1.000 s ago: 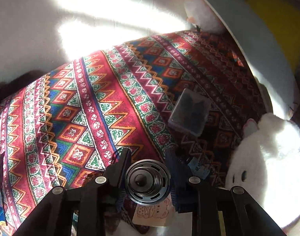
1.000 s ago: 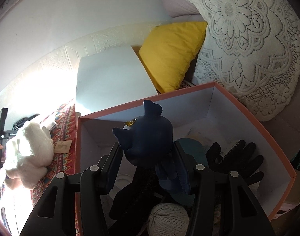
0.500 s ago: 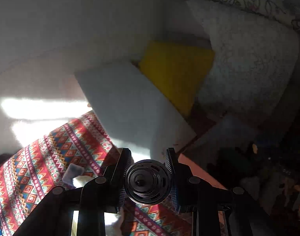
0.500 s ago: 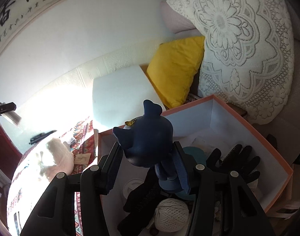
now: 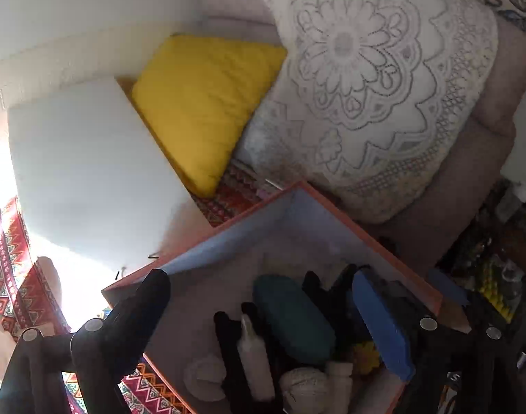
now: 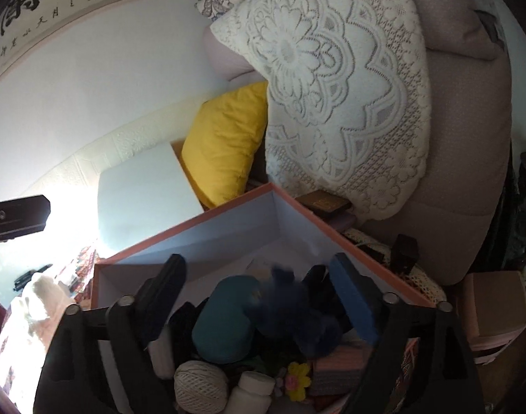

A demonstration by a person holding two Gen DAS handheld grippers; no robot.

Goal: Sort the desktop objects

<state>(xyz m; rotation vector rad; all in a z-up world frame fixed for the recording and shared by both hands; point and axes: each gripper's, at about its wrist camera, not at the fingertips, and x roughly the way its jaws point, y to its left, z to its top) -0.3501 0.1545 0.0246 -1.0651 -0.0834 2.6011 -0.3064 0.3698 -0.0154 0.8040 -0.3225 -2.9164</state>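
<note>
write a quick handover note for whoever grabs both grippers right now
Left gripper: open, empty, above the orange-rimmed box.
Right gripper: open above the same box; the dark blue figurine lies blurred between its fingers, ungripped.
In the box: teal case, twine ball, white bottle, black gloves.
Left: white plush toy on the patterned cloth.
</note>
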